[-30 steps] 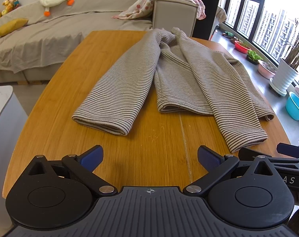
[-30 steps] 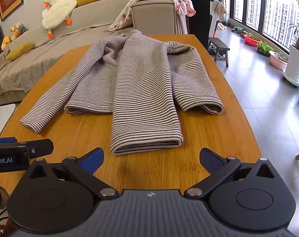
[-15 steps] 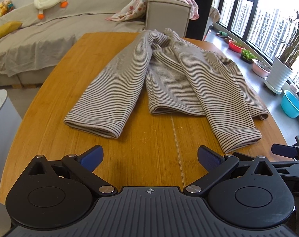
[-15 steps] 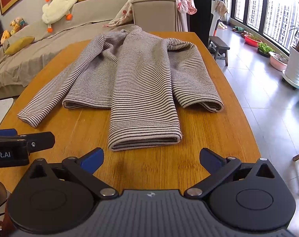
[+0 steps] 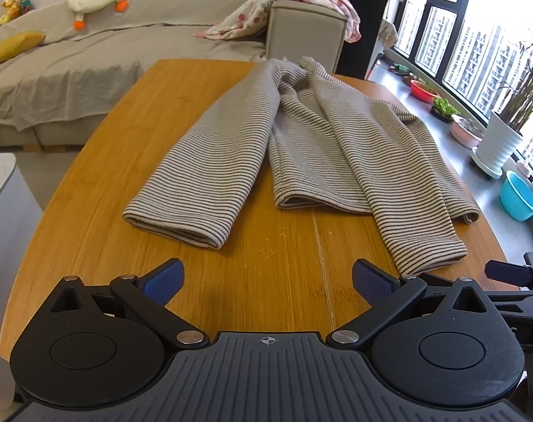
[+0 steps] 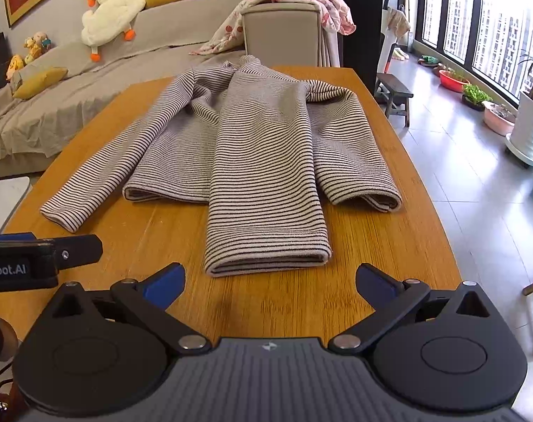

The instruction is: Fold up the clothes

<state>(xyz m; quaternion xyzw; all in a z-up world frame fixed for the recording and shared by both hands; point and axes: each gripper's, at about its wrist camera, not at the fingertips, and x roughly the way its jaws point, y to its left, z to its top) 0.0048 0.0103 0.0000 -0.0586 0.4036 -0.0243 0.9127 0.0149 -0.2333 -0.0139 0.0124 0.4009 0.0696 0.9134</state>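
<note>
Daylight floods in from the tall windows (image 6: 484, 24) on the right of both views, and their panes are blown out to near white. The tiled floor (image 6: 453, 161) below the windows carries a pale sheen. The wooden table (image 5: 101, 161) is evenly lit, with soft, short shadows under the striped sweater (image 6: 263, 161) on the side away from the windows. Both pictures are sharp, though fisheye distortion bends the table edges and window frames outward toward the borders.

Striped top (image 6: 263, 161) hides its own folded-under layers.
</note>
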